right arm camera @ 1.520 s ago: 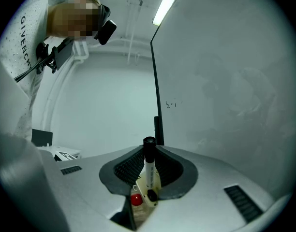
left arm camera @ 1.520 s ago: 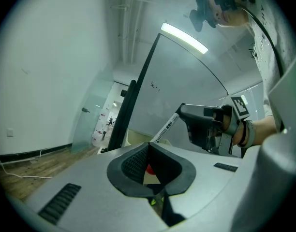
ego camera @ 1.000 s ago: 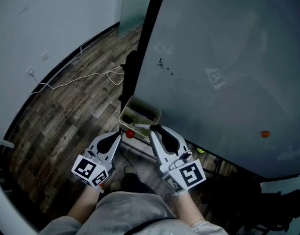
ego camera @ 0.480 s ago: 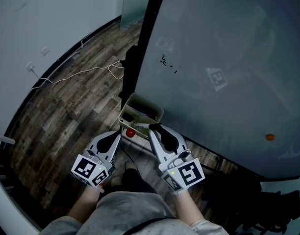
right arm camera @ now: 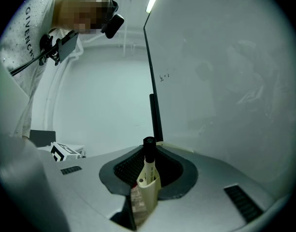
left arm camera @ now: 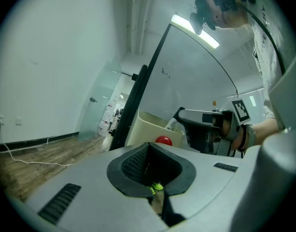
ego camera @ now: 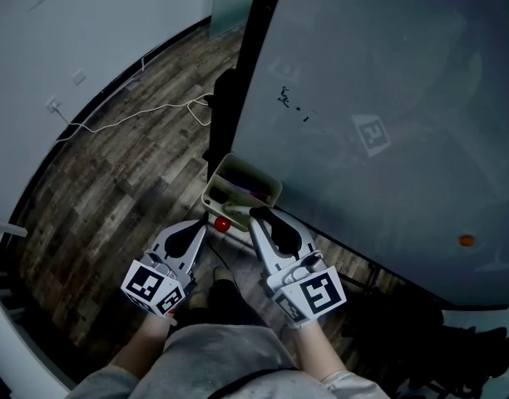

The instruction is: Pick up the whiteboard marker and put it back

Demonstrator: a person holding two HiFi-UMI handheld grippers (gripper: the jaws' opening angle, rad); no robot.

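Whiteboard marker (right arm camera: 148, 164) stands up straight, black cap on top, pinched between the jaws of the right gripper (ego camera: 259, 216). It is right at the near edge of the cream tray (ego camera: 268, 191) at the bottom of the big whiteboard (ego camera: 387, 98). A small red ball (ego camera: 223, 224) sits just beside the tray. The left gripper (ego camera: 202, 226) is close by, its jaws together with nothing in them, above the wood floor (ego camera: 113, 181).
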